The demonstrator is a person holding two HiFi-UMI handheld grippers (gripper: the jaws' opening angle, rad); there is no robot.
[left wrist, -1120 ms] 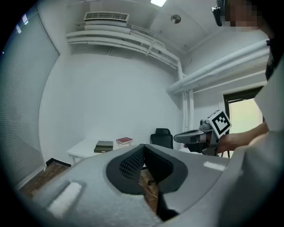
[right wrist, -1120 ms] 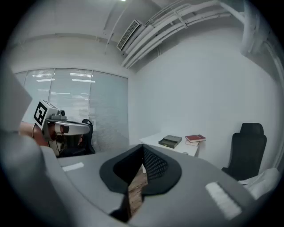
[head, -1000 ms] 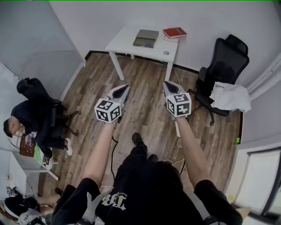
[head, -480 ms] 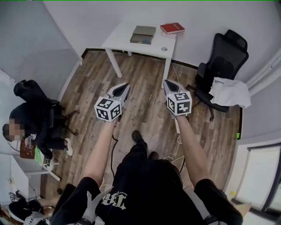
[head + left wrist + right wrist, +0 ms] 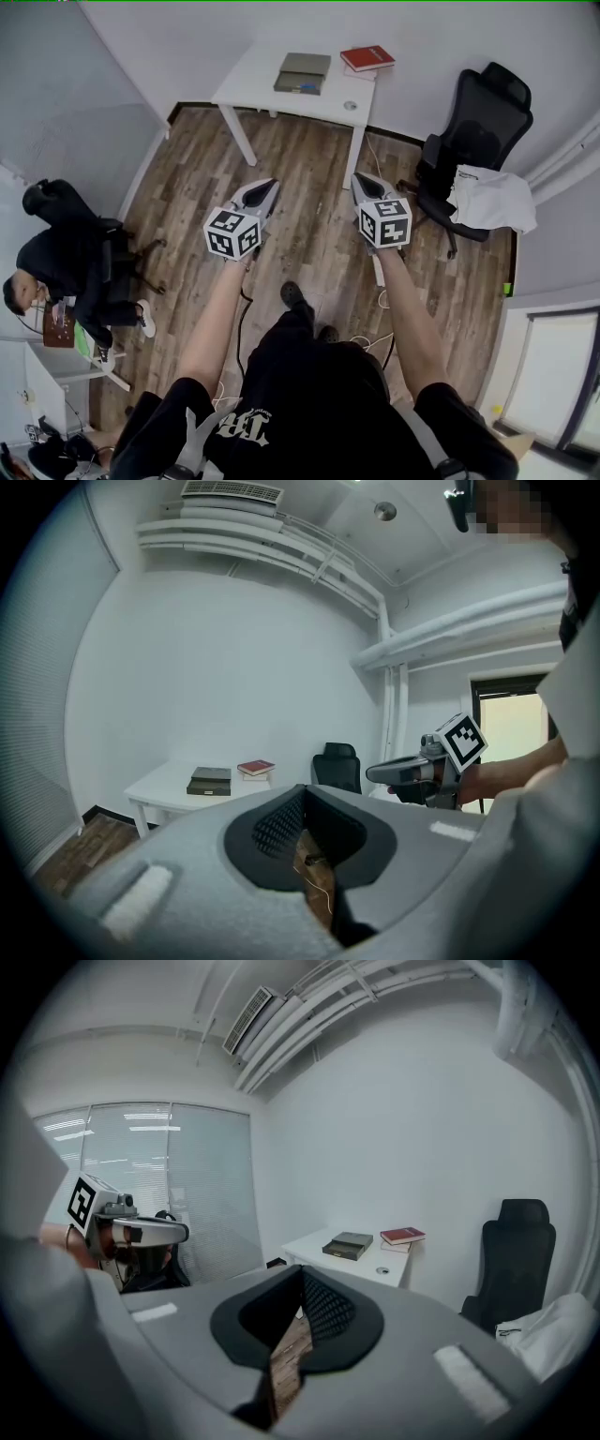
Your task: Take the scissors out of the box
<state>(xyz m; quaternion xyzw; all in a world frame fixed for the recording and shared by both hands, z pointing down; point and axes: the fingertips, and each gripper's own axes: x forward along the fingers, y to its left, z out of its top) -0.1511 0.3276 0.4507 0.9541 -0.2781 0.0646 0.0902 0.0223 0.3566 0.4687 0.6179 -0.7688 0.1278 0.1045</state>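
Observation:
A flat grey box point(image 5: 302, 73) lies on the white table point(image 5: 272, 94) across the room, also seen as the box point(image 5: 210, 780) and the box point(image 5: 349, 1244). No scissors show in any view. My left gripper point(image 5: 265, 190) and right gripper point(image 5: 361, 181) hang side by side over the wood floor, well short of the table, both pointing toward it. In the left gripper view my left gripper point(image 5: 302, 791) has its jaws together with nothing between them. The right gripper point(image 5: 300, 1269) is shut and empty too.
A red book point(image 5: 367, 58) lies right of the box, with a small round object point(image 5: 351, 106) near the table's front. A black office chair point(image 5: 478, 141) with white cloth stands at the right. A seated person point(image 5: 66, 262) is at the left. A cable point(image 5: 380, 281) lies on the floor.
Both grippers have sunk slightly in the head view and stay shut. The table now sits higher and further left in the picture. The seated person has shifted a little.

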